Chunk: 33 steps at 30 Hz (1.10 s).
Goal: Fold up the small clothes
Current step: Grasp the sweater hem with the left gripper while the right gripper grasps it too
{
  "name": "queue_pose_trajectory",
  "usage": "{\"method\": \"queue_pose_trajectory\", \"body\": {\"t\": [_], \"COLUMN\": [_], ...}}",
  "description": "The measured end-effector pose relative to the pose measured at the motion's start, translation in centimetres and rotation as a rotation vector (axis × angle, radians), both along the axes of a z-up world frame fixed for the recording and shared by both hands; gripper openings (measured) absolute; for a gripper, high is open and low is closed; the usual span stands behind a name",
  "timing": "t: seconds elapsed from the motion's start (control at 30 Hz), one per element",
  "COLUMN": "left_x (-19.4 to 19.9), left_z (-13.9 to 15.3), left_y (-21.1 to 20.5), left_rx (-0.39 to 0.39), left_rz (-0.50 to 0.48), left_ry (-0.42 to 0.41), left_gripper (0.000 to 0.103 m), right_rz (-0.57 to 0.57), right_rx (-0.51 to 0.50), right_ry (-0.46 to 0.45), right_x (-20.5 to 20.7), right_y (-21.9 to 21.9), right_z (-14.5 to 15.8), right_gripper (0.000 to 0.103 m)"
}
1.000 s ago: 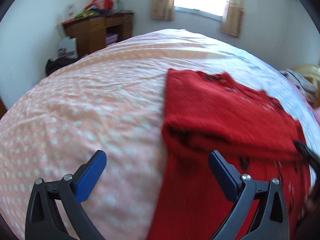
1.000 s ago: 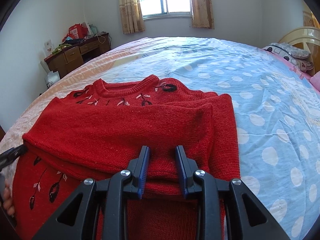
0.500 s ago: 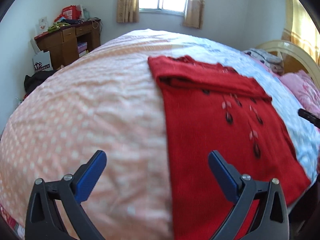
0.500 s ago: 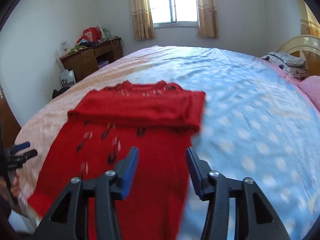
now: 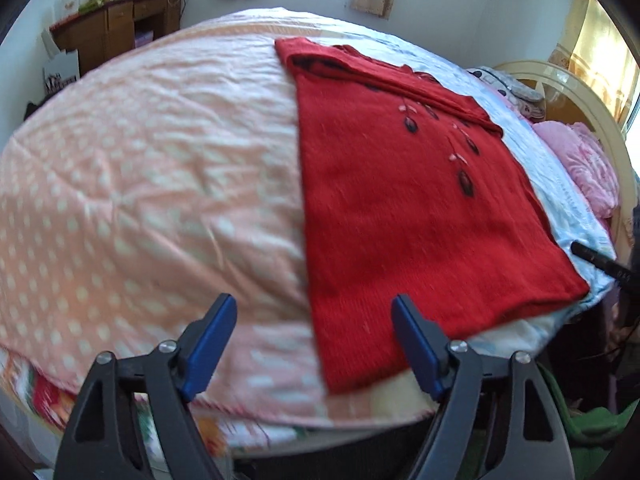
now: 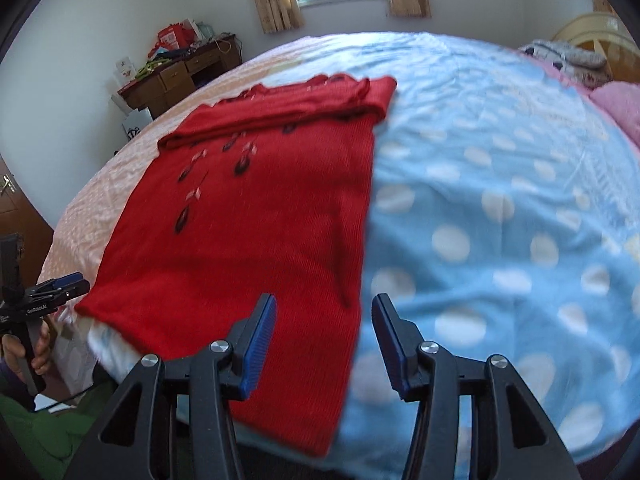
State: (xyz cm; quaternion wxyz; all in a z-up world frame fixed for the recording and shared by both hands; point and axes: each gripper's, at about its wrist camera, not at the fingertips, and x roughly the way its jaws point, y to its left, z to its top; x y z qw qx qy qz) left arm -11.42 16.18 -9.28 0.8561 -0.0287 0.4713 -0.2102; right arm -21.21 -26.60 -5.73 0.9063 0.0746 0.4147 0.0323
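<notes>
Evidently the red sweater (image 6: 256, 240) lay flat on the bed (image 6: 500, 184), its sleeves folded across the chest below the neckline and its hem reaching the near edge of the mattress. The left gripper (image 5: 314, 346) stood above the hem corner on its own side; its jaws had just been closing somewhat, yet they were parted with nothing pressed between them. The right gripper (image 6: 324, 342) hung over the opposite hem corner, its jaws half apart, having widened shortly before, and likewise empty. Seen from the right wrist, the left gripper (image 6: 60, 286) and the hand (image 6: 24, 356) bearing it sat just off the sweater's hem.

The step in hand looked like taking both hem corners to fold the body up toward the neckline. To do it well, each gripper should bite a corner through both knit layers, close to the side seam. Both should then lift together, level, so the hem stayed straight and the folded sleeves were not dragged askew.
</notes>
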Motion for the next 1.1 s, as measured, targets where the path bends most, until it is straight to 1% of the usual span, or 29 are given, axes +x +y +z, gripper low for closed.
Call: {"method": "queue_pose_trajectory", "body": {"t": [0.03, 0.1, 0.17, 0.27, 0.37, 0.4, 0.43, 0.47, 0.5, 0.53, 0.7, 0.77, 0.8, 0.87, 0.9, 0.93, 0.97, 1.03, 1.1], "left_x": [-0.2, -0.3, -0.4, -0.8, -0.9, -0.9, -0.9, -0.8, -0.8, -0.8, -0.7, -0.5, -0.4, -0.4, -0.5, -0.6, -0.6, -0.6, -0.6], "left_z": [-0.1, -0.5, -0.6, -0.4, -0.4, -0.4, -0.5, -0.5, -0.5, -0.5, -0.4, -0.4, -0.4, -0.4, -0.4, -0.4, -0.3, -0.3, -0.1], "left_y": [0.0, -0.4, -0.9, -1.6, -1.9, -1.9, -1.9, -1.8, -1.8, -1.7, -1.9, -1.8, -1.8, -1.8, -1.9, -1.9, -1.9, -1.8, -1.4], "left_rx": [-0.011, -0.035, -0.041, -0.05, -0.039, -0.041, -0.043, -0.046, -0.051, -0.053, -0.037, -0.042, -0.044, -0.041, -0.036, -0.032, -0.042, -0.074, -0.103], "left_rz": [-0.001, -0.009, -0.021, -0.059, -0.06, -0.058, -0.058, -0.059, -0.062, -0.064, -0.08, -0.08, -0.08, -0.08, -0.08, -0.08, -0.084, -0.091, -0.086], "left_ry": [0.005, 0.03, 0.038, 0.043, 0.037, 0.037, 0.04, 0.044, 0.053, 0.06, 0.08, 0.095, 0.1, 0.103, 0.102, 0.1, 0.1, 0.117, 0.119], "left_gripper": [0.079, 0.066, 0.062, 0.059, 0.058, 0.054, 0.051, 0.041, 0.031, 0.029, 0.028, 0.028, 0.03, 0.03, 0.027, 0.023, 0.013, 0.011, 0.01], "right_rz": [0.001, 0.003, 0.008, 0.019, 0.023, 0.026, 0.031, 0.033, 0.032, 0.03, -0.006, 0.009, 0.021, 0.045, 0.062, 0.083, 0.09, 0.106, 0.107], "right_rx": [0.0, 0.012, 0.013, -0.009, -0.007, -0.009, -0.02, -0.038, -0.056, -0.065, -0.052, -0.064, -0.079, -0.104, -0.107, -0.091, -0.089, -0.07, 0.006], "right_ry": [0.008, 0.028, 0.047, 0.053, 0.056, 0.055, 0.058, 0.063, 0.069, 0.076, 0.099, 0.112, 0.119, 0.12, 0.119, 0.12, 0.121, 0.129, 0.129], "right_x": [-0.4, -1.1, -1.2, -1.3, -1.6, -1.8, -1.9, -2.0, -2.0, -2.1, -2.4, -2.5, -2.5, -2.6, -2.6, -2.6, -2.5, -2.2, -1.9], "right_y": [0.1, 0.3, 0.6, 1.2, 1.7, 1.9, 2.2, 2.4, 2.5, 2.6, 1.8, 2.1, 2.4, 3.1, 3.4, 3.5, 3.6, 3.4, 2.5], "right_z": [-0.2, -0.8, -1.1, -1.1, -1.2, -1.3, -1.3, -1.3, -1.2, -1.1, -0.9, -1.0, -1.0, -1.0, -1.0, -1.1, -1.1, -0.9, -0.5], "right_gripper": [0.051, 0.051, 0.051, 0.051, 0.051, 0.05, 0.046, 0.044, 0.039, 0.038, 0.037, 0.038, 0.038, 0.037, 0.026, 0.012, 0.012, 0.009, 0.008]}}
